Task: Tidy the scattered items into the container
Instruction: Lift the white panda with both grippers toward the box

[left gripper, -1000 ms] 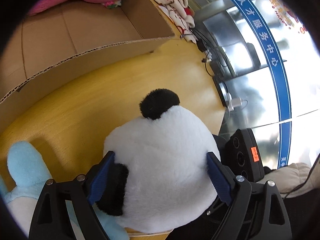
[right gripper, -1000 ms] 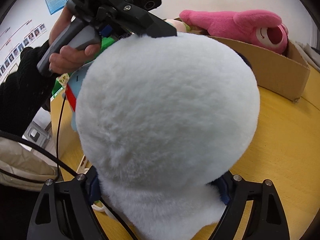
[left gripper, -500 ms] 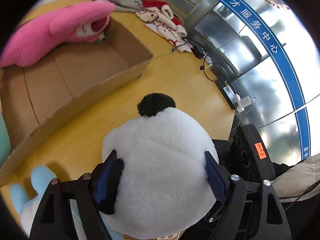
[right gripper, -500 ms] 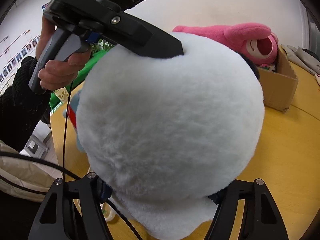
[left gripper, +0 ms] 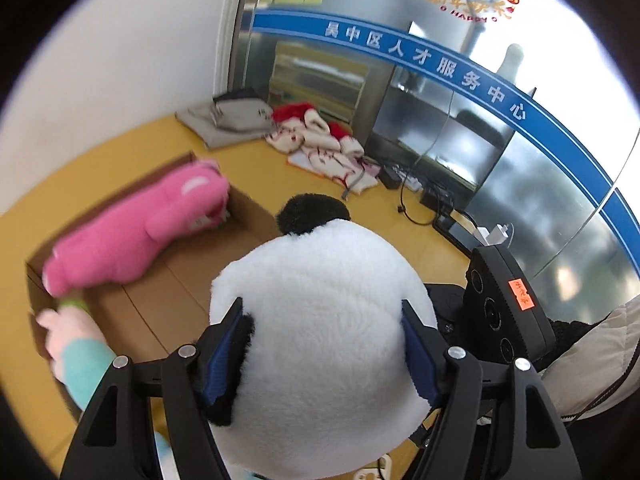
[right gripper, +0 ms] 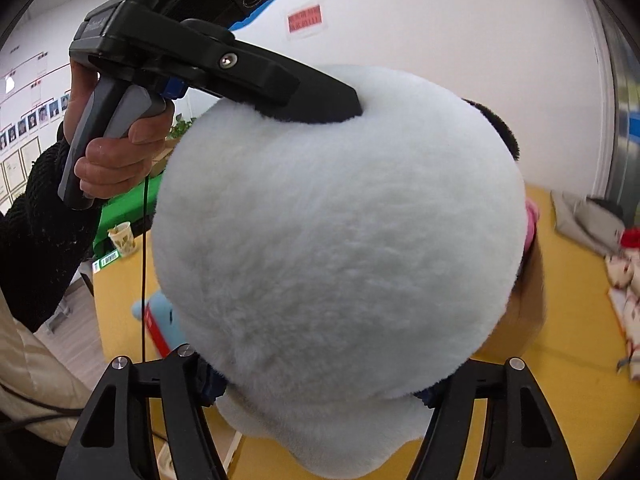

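Note:
A big white and black panda plush [left gripper: 320, 332] fills both views; it also shows in the right wrist view [right gripper: 340, 240]. My left gripper [left gripper: 322, 352] is shut on its head, blue pads pressed into both sides. My right gripper [right gripper: 320, 384] is shut on the panda lower down, its pads mostly buried in fur. I hold the panda in the air over the near side of the open cardboard box [left gripper: 168, 280]. A pink plush [left gripper: 140, 228] lies in the box. A pale blue and pink plush [left gripper: 76, 352] is at the box's left end.
Folded grey cloth [left gripper: 228, 120] and red-white clothing [left gripper: 328, 148] lie on the yellow table [left gripper: 412, 244] beyond the box. Cables and a charger [left gripper: 496, 234] sit at the table's far edge. A blue toy [right gripper: 164, 320] and a paper cup [right gripper: 122, 236] show behind the panda.
Both grippers have lifted the panda higher and carried it toward the box. The box now lies below and ahead, and the pink plush is in fuller view.

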`<state>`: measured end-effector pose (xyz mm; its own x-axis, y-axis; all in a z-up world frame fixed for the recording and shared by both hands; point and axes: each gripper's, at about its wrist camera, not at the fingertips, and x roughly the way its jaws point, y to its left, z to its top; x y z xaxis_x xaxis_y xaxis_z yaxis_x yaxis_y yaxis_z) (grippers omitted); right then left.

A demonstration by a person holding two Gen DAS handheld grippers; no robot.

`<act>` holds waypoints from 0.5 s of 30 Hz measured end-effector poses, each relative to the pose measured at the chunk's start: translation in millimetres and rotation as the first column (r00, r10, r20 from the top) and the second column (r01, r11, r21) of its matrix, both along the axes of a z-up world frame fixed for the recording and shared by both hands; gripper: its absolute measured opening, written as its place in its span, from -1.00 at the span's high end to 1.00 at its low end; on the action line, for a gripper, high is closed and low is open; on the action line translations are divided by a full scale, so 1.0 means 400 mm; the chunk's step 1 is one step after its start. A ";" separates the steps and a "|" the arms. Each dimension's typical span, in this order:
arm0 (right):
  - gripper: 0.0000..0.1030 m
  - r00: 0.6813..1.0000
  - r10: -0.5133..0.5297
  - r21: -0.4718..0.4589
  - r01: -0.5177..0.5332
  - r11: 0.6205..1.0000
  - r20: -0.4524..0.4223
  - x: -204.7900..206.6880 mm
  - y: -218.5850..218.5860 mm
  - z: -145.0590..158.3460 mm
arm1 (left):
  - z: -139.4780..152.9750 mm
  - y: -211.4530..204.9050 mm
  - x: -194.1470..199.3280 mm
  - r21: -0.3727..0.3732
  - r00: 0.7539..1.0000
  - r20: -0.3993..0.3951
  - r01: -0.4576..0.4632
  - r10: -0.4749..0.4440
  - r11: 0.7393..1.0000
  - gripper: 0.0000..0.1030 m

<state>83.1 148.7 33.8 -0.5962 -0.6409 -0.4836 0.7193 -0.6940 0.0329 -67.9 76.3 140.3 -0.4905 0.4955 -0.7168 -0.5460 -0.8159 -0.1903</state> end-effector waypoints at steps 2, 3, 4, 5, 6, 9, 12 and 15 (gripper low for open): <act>-0.45 0.999 0.000 -0.001 -0.001 1.000 -0.054 -0.021 -0.013 0.047 | 0.053 -0.010 -0.002 -0.026 0.998 -0.063 0.014 -0.016 1.000 -0.37; -0.45 0.997 0.000 -0.005 0.000 1.000 -0.078 -0.033 -0.019 0.069 | 0.088 -0.020 -0.006 -0.040 0.995 -0.096 0.013 -0.017 0.999 -0.37; -0.45 0.995 0.000 -0.011 -0.001 1.000 -0.101 -0.049 -0.026 0.094 | 0.113 -0.027 -0.010 -0.054 0.993 -0.119 0.011 -0.017 0.998 -0.37; -0.45 0.993 0.000 -0.017 -0.002 1.000 -0.118 -0.061 -0.032 0.113 | 0.137 -0.034 -0.017 -0.066 0.990 -0.138 0.005 -0.015 0.998 -0.37; -0.45 0.991 -0.001 -0.025 -0.002 1.000 -0.133 -0.082 -0.041 0.136 | 0.166 -0.042 -0.028 -0.084 0.987 -0.158 -0.006 -0.007 0.996 -0.37; -0.45 0.992 0.001 -0.056 -0.008 0.998 -0.125 -0.144 -0.078 0.181 | 0.211 -0.064 -0.070 -0.130 0.983 -0.183 -0.040 0.015 0.991 -0.37; -0.45 0.995 -0.001 -0.072 -0.006 0.997 -0.103 -0.215 -0.110 0.189 | 0.218 -0.095 -0.126 -0.158 0.984 -0.177 -0.066 0.037 0.985 -0.37; -0.45 0.997 -0.011 -0.086 0.004 0.996 -0.074 -0.289 -0.138 0.159 | 0.192 -0.134 -0.192 -0.161 0.988 -0.147 -0.073 0.049 0.984 -0.37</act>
<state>-32.3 93.5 97.4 -0.6332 -0.6736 -0.3812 0.7168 -0.6962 0.0397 -144.5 22.8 217.2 -0.6186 0.3422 -0.7073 -0.5060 -0.8621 0.0255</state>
